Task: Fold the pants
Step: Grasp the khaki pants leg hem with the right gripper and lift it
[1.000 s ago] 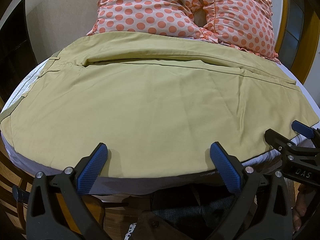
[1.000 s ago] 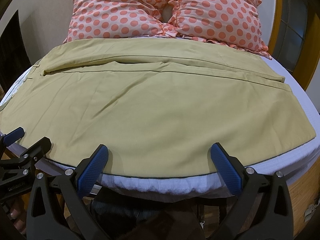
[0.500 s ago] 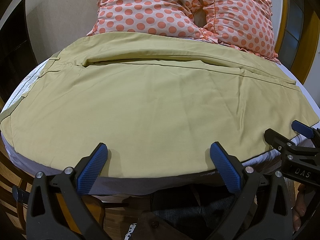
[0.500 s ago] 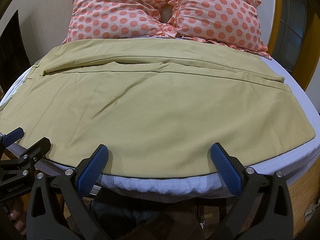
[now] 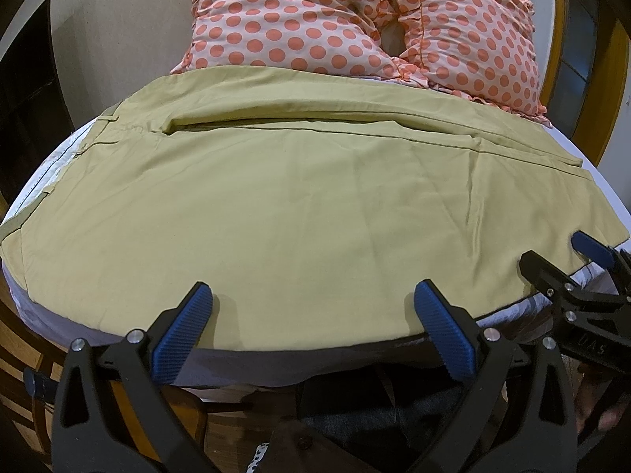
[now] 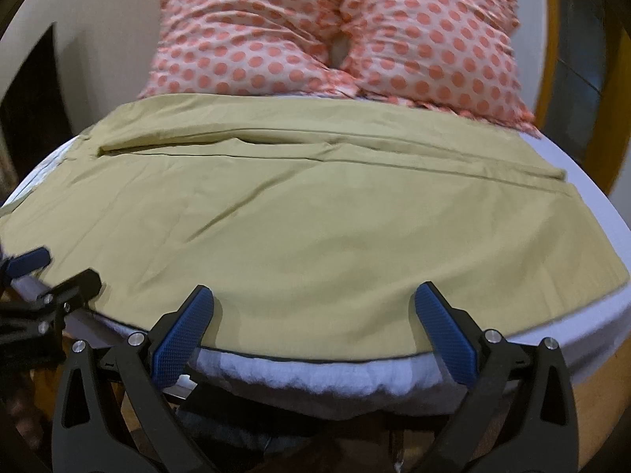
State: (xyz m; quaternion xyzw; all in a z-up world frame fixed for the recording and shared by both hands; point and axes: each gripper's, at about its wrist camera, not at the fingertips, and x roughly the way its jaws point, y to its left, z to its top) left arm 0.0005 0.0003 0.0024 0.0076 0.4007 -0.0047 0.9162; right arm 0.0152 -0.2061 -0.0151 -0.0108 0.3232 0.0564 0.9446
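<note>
Khaki pants point(image 5: 299, 213) lie flat across the bed, waistband at the left, legs running to the right; they show the same way in the right wrist view point(image 6: 315, 228). My left gripper point(image 5: 313, 307) is open and empty just above the pants' near edge, left of centre. My right gripper point(image 6: 315, 307) is open and empty over the near edge further right. The right gripper shows at the right edge of the left wrist view point(image 5: 568, 260). The left gripper shows at the left edge of the right wrist view point(image 6: 51, 272).
Two pink pillows with orange dots point(image 5: 355, 19) point(image 6: 339, 35) lie at the head of the bed. The white mattress edge point(image 6: 315, 374) runs just below the pants. A wooden bed frame point(image 5: 23, 374) and a yellow door frame point(image 5: 607, 79) flank the bed.
The right gripper has moved forward and slightly up over the pants' edge; its view is blurred. The left gripper has barely moved. The pants lie as before.
</note>
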